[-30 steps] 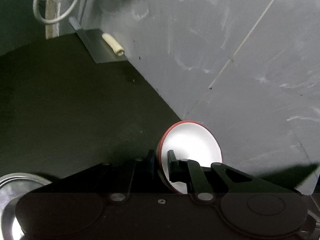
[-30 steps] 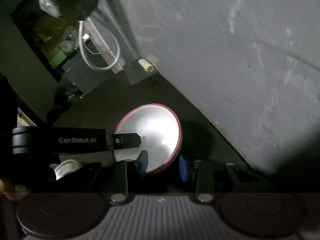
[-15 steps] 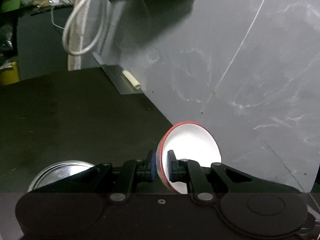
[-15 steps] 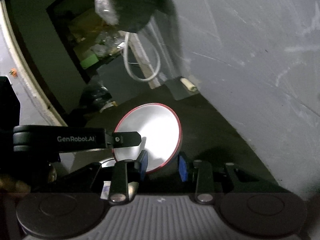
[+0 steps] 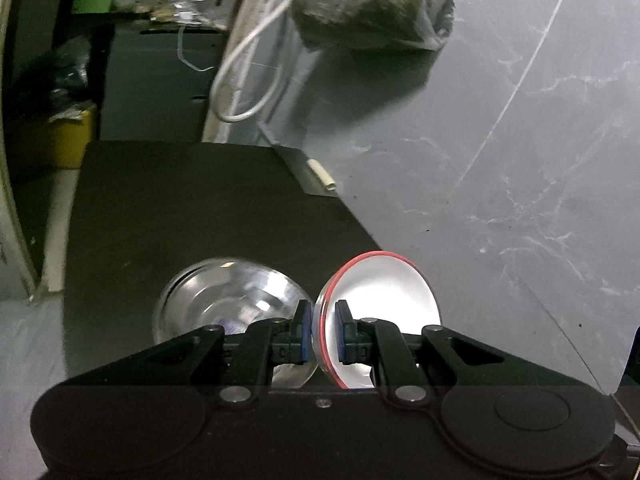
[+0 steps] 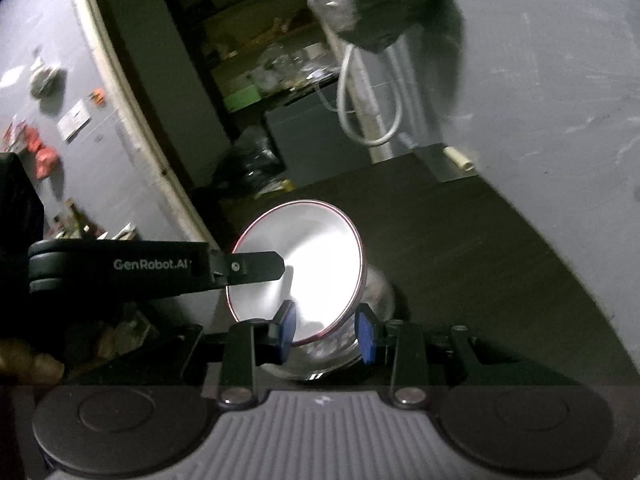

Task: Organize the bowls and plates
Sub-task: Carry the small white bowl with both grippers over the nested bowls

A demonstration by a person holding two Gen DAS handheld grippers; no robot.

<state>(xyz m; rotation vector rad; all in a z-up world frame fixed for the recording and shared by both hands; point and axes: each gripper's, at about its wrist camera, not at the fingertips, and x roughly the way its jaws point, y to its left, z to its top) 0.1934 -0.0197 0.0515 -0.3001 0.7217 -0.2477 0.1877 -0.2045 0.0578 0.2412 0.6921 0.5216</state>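
My left gripper (image 5: 322,334) is shut on the rim of a red-rimmed white bowl (image 5: 384,296), held on edge above the dark counter (image 5: 192,216). A shiny steel bowl (image 5: 224,304) sits on the counter just left of it. In the right wrist view the same red-rimmed bowl (image 6: 316,256) is held by the left gripper's fingers (image 6: 248,268), with the steel bowl (image 6: 376,292) behind and below it. My right gripper (image 6: 326,334) is open; the bowl's lower edge lies between its blue pads, touching neither as far as I can see.
A grey marble wall (image 5: 500,140) runs along the right. A plastic bag (image 5: 372,4) hangs above, with a white cable loop (image 5: 248,80) beside it. The counter's left edge (image 5: 74,240) drops to the floor. Cluttered shelves (image 6: 272,68) stand beyond.
Both grippers have tilted up and back with the red-rimmed bowl; the steel bowl has come into fuller view beside it. The left grip on the bowl is unchanged.
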